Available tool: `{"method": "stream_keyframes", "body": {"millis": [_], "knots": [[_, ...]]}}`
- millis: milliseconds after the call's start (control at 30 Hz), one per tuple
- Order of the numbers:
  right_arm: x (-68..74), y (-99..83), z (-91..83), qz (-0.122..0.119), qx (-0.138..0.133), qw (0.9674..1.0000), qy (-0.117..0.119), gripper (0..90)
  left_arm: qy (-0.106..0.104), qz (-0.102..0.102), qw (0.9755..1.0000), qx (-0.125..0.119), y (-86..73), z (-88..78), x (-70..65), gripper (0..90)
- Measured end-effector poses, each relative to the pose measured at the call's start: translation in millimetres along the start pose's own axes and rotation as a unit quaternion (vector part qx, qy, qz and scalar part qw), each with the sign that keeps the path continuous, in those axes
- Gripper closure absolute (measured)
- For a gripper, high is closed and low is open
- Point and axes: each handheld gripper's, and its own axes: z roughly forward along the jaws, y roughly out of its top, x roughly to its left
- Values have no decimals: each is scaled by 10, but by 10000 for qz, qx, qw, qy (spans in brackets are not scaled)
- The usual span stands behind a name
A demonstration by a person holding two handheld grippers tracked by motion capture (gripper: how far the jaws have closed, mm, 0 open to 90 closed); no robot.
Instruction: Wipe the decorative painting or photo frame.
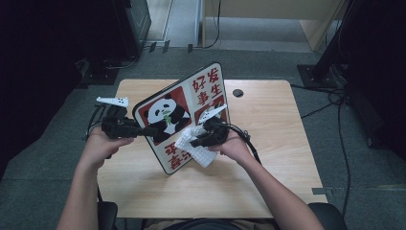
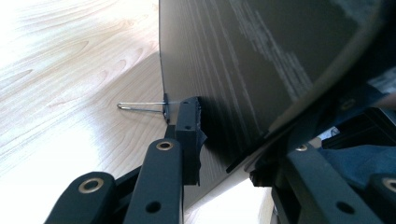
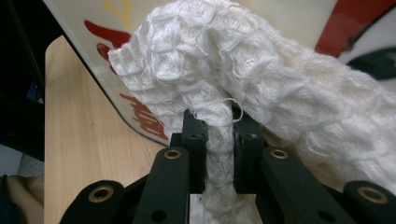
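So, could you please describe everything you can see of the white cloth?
The white cloth is a soft, waffle-textured knit with loose threads, crumpled rather than flat. A bunched fold is pinched between the jaws of the right tool, and the rest presses against the printed face of the tilted panda board, low on its right side, above the wooden table.

Light wood-grain table (image 1: pixel 268 182), rounded corners, standing on grey carpet floor (image 1: pixel 43 172). Dark round grommet hole (image 1: pixel 238 92) in the tabletop near its far edge, right of centre. Black cables (image 1: pixel 342 124) trail over the floor at right. Black stand base (image 1: pixel 313 75) on the floor past the far right corner. Pale wooden furniture (image 1: pixel 268 19) at the back. Dark equipment (image 1: pixel 119 28) far left, details unclear.
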Motion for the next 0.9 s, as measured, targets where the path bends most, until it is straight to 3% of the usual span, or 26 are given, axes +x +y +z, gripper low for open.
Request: {"method": "stream_keyframes", "body": {"millis": [633, 900], "knots": [[-71, -261, 203, 153, 246, 9996, 38, 794, -23, -9, 10000, -19, -6, 0, 2, 708], [-70, -240, 181, 227, 339, 9991, 75, 797, -31, -16, 10000, -37, -8, -2, 14, 709]]}}
